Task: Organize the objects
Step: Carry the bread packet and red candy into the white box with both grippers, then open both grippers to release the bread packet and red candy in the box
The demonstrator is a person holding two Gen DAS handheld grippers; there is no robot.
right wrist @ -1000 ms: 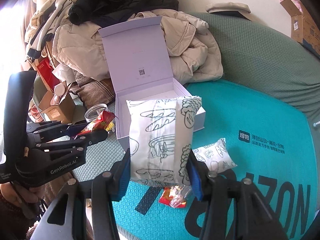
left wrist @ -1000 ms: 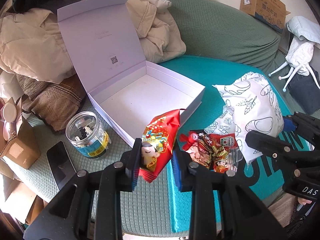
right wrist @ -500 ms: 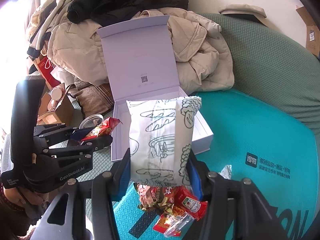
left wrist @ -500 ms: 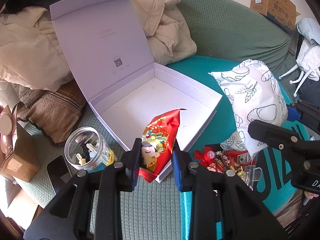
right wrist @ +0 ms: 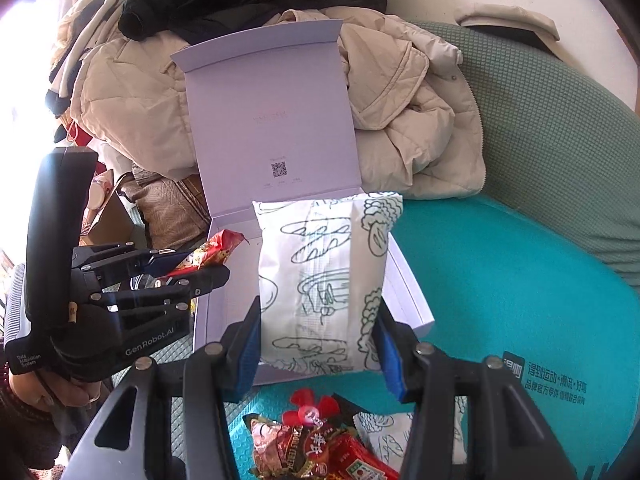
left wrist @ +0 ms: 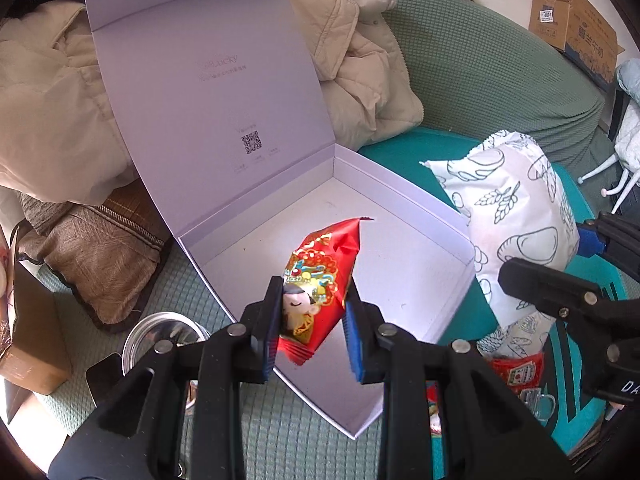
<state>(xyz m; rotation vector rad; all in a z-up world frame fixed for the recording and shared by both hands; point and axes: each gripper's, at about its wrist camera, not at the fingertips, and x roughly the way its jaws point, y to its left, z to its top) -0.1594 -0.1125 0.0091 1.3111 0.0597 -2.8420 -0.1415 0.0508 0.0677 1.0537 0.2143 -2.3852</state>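
Observation:
My left gripper (left wrist: 312, 312) is shut on a red snack packet (left wrist: 320, 280) and holds it over the open white box (left wrist: 404, 204). My right gripper (right wrist: 318, 336) is shut on a white bread-print packet (right wrist: 324, 276), held above the box's front right part (right wrist: 412, 300). The box lid (left wrist: 208, 80) stands open at the back. The right gripper (left wrist: 568, 292) and its packet (left wrist: 516, 224) show at the right of the left wrist view. The left gripper (right wrist: 192, 268) shows at the left of the right wrist view.
Loose red snack packets (right wrist: 320, 436) and a second bread-print packet (right wrist: 400, 436) lie on the teal mat (right wrist: 500, 280) below the right gripper. A metal-lidded jar (left wrist: 160, 336) stands left of the box. Beige jackets (right wrist: 412, 112) pile behind it.
Both grippers have moved forward toward the box with their packets. The red packet went from beside the box's front edge to over its inside.

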